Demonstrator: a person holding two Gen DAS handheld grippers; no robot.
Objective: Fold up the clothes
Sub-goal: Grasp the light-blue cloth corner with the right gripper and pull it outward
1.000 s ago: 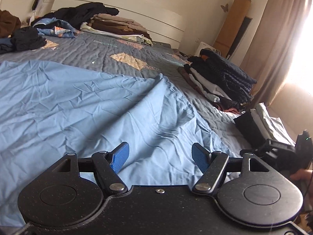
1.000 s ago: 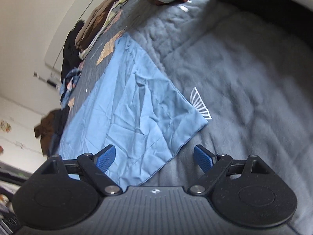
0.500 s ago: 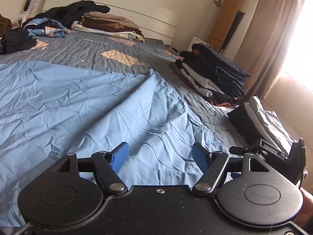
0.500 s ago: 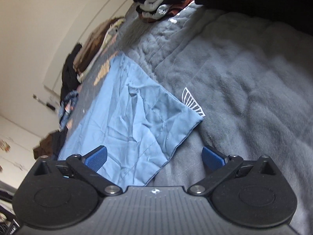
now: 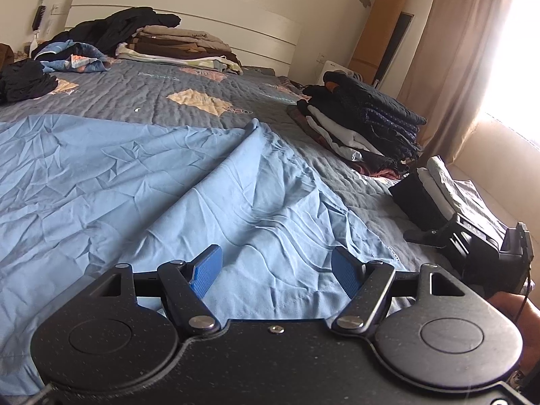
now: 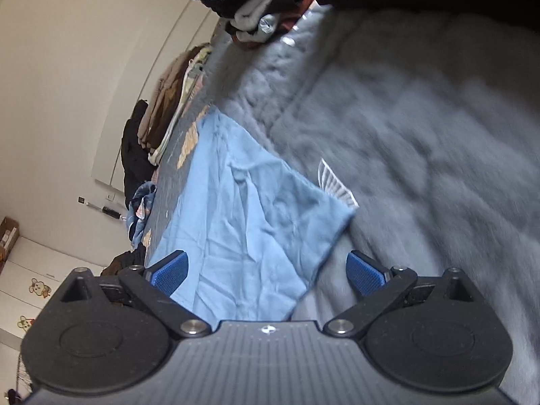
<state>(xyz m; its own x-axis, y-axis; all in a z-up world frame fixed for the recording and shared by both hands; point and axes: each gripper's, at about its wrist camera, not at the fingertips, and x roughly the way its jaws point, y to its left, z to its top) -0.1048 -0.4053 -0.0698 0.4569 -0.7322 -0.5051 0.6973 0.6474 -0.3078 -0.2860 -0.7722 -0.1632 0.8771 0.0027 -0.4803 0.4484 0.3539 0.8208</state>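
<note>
A wrinkled light-blue garment lies spread on the grey quilted bed, with a raised fold running toward its far edge. My left gripper hovers open just over the garment's near part, nothing between its blue pads. In the right wrist view the garment's right corner and hem lie below my right gripper. Its jaws stand wide open, the left pad over the cloth and the right pad over bare quilt. The right gripper's black housing shows at the bed's right edge.
A tall stack of dark folded clothes sits at the bed's right side, with a smaller black and white pile nearer. Folded brown clothes and loose dark garments lie by the headboard. A curtain hangs at right.
My right gripper's jaws have spread wider and its view has rolled and tilted, blurring a little. The left gripper has stayed over the blue garment with the same gap.
</note>
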